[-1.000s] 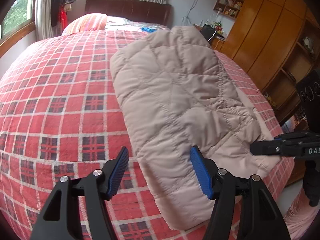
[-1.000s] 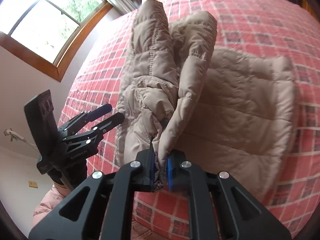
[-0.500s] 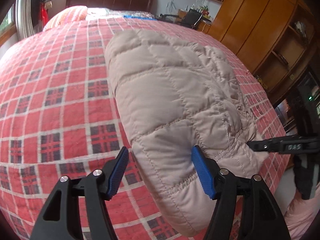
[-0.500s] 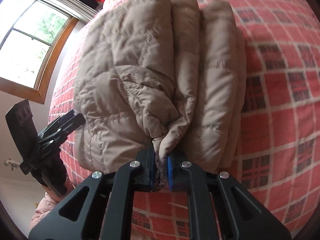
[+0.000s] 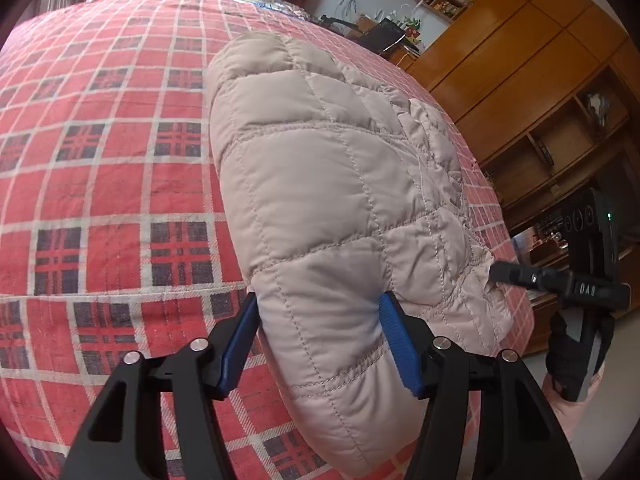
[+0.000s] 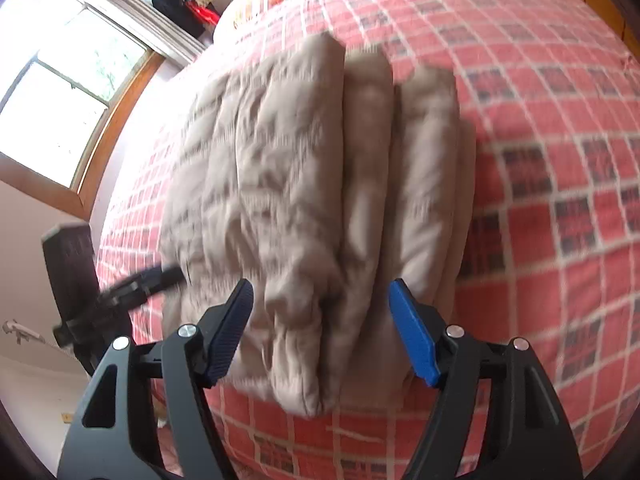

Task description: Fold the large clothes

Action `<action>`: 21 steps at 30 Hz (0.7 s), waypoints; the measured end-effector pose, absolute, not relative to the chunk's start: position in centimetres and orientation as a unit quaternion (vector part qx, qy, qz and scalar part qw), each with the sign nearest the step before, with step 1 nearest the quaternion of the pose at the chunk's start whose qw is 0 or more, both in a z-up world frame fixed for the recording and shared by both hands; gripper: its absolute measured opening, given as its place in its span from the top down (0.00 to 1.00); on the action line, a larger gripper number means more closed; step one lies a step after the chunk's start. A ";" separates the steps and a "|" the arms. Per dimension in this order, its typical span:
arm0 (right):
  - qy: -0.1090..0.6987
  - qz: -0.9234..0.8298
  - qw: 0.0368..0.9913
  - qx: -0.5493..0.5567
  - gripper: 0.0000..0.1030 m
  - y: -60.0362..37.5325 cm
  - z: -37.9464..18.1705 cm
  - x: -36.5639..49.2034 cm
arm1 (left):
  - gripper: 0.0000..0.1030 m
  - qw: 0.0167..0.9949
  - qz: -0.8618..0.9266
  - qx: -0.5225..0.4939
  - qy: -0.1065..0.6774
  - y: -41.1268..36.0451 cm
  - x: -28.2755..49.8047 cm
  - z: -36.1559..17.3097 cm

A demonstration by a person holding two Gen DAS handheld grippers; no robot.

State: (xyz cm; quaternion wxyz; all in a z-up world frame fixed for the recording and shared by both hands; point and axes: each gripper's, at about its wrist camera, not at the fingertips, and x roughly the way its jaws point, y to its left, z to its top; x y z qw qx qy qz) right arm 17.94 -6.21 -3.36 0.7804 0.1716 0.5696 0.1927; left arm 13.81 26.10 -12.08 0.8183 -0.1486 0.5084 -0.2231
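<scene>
Left wrist view, garment: a beige quilted puffer jacket [image 5: 320, 184] lies folded into a thick bundle on the red plaid bedspread [image 5: 100, 160], near the bed's right edge.
Left wrist view, left tongs [image 5: 318, 344]: spread wide, one blue pad on each side of the bundle's near end and touching or just beside it; nothing is pinched.
Left wrist view, other tool: the right tongs [image 5: 496, 270] show at the bundle's right side, tips at the fabric edge.
Right wrist view, garment: the jacket [image 6: 304, 168] shows stacked layers, their folded edges running away from the camera; the picture is motion-blurred.
Right wrist view, right tongs [image 6: 320, 328]: wide apart, straddling the layered near corner and gripping nothing.
Right wrist view, other tool: the left tongs [image 6: 160, 278] reach the bundle from the left, blurred.
Step in hand: likely settling or squaring the folded bundle, both tools free.
Next move calls for: probably pressing the puffy layers flat, or closing on both ends together for another fold.
</scene>
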 end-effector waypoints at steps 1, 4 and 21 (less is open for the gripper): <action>0.570 0.190 0.779 0.178 0.31 -6.4 -3.2 18.8 | 0.44 0.819 -0.225 -0.146 0.508 26.1 13.8 -12.1; 0.587 0.187 0.766 0.183 0.33 -5.9 -4.1 21.1 | 0.49 0.823 -0.225 -0.136 0.504 25.8 13.7 -12.1; 0.524 0.182 0.817 0.158 0.82 -8.3 0.2 17.1 | 0.60 0.850 -0.219 -0.078 0.473 21.2 11.5 -8.3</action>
